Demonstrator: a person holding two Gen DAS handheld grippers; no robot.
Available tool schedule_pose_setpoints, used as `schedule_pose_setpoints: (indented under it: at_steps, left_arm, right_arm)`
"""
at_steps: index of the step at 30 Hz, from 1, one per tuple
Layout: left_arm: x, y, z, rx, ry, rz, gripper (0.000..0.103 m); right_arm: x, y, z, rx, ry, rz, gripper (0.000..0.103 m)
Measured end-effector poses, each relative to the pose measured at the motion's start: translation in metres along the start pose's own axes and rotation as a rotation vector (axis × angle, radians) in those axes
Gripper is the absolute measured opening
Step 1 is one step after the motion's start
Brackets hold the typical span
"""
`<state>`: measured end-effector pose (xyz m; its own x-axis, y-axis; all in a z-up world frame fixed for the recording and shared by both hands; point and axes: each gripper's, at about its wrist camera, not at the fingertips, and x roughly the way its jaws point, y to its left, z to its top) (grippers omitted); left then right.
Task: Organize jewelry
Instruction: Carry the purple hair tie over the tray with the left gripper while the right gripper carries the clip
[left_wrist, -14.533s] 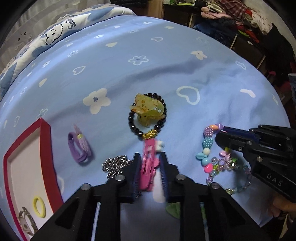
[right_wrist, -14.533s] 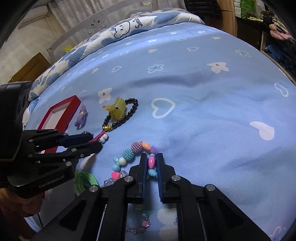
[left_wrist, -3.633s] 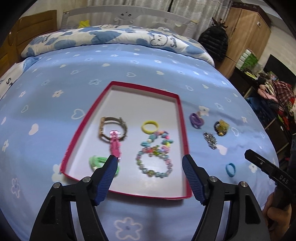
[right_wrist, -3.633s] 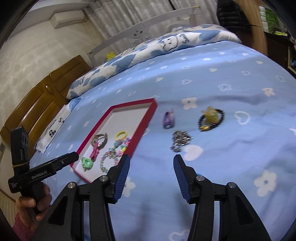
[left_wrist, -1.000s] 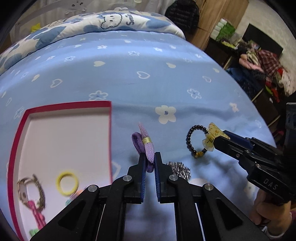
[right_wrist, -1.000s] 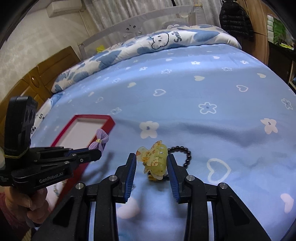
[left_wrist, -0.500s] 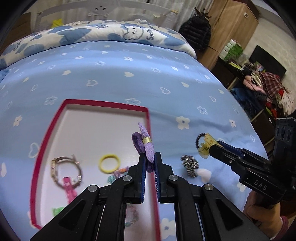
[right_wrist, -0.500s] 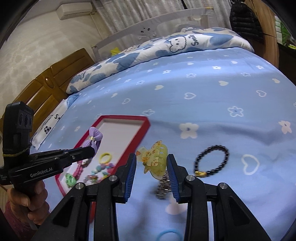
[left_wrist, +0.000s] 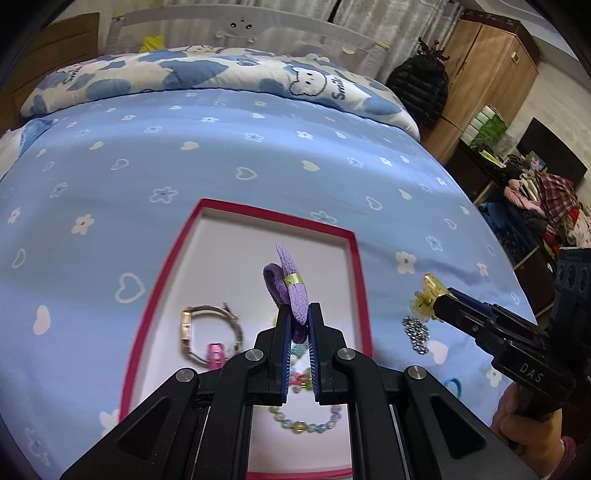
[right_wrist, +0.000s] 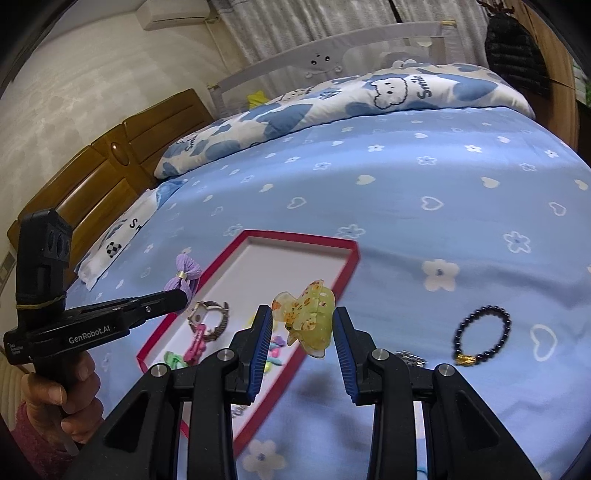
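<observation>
My left gripper (left_wrist: 297, 325) is shut on a purple bow hair tie (left_wrist: 288, 284), held in the air over the red-rimmed white tray (left_wrist: 360, 277). The right wrist view shows the same bow (right_wrist: 184, 277) at the left gripper's tip (right_wrist: 181, 297). My right gripper (right_wrist: 303, 325) is shut on a translucent yellow claw clip (right_wrist: 306, 321), hanging above the tray's right edge (right_wrist: 351, 266). In the tray lie a watch (left_wrist: 207, 332), a pink clip (left_wrist: 216, 354) and a beaded bracelet (left_wrist: 306, 421). A black bead bracelet (right_wrist: 484, 336) and a silver chain (left_wrist: 415, 332) rest on the blue bedsheet.
A blue hair tie (left_wrist: 454, 386) lies on the sheet to the right of the tray. A cloud-print pillow (left_wrist: 221, 74) and a bed rail are at the far end. A wooden wardrobe (left_wrist: 487, 74) and heaped clothes (left_wrist: 546, 199) stand past the bed's right edge.
Both grippers have carried their loads leftward and slightly upward. The bow has gone from beside the tray to over it, and the claw clip has left the black bracelet behind.
</observation>
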<state>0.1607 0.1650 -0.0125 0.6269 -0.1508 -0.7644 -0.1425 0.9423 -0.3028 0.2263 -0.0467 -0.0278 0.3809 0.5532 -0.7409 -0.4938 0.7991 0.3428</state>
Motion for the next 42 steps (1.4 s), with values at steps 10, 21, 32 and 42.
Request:
schedule_pose_setpoints:
  at_steps: [10, 21, 32, 42]
  left_arm:
    - [0.002, 0.017, 0.008, -0.013, -0.001, 0.026, 0.007]
    - [0.041, 0.034, 0.028, 0.001, 0.06, 0.079, 0.007]
    - [0.087, 0.036, 0.044, 0.033, 0.112, 0.125, 0.007]
    - [0.123, 0.035, 0.047, 0.072, 0.179, 0.175, 0.008]
  right_arm:
    - [0.019, 0.017, 0.007, -0.019, 0.011, 0.025, 0.034]
    - [0.058, 0.024, 0.017, -0.024, 0.048, 0.034, 0.034]
    - [0.1, 0.021, 0.019, -0.035, 0.106, 0.02, 0.034]
    - [0.125, 0.017, 0.019, -0.054, 0.165, -0.007, 0.034]
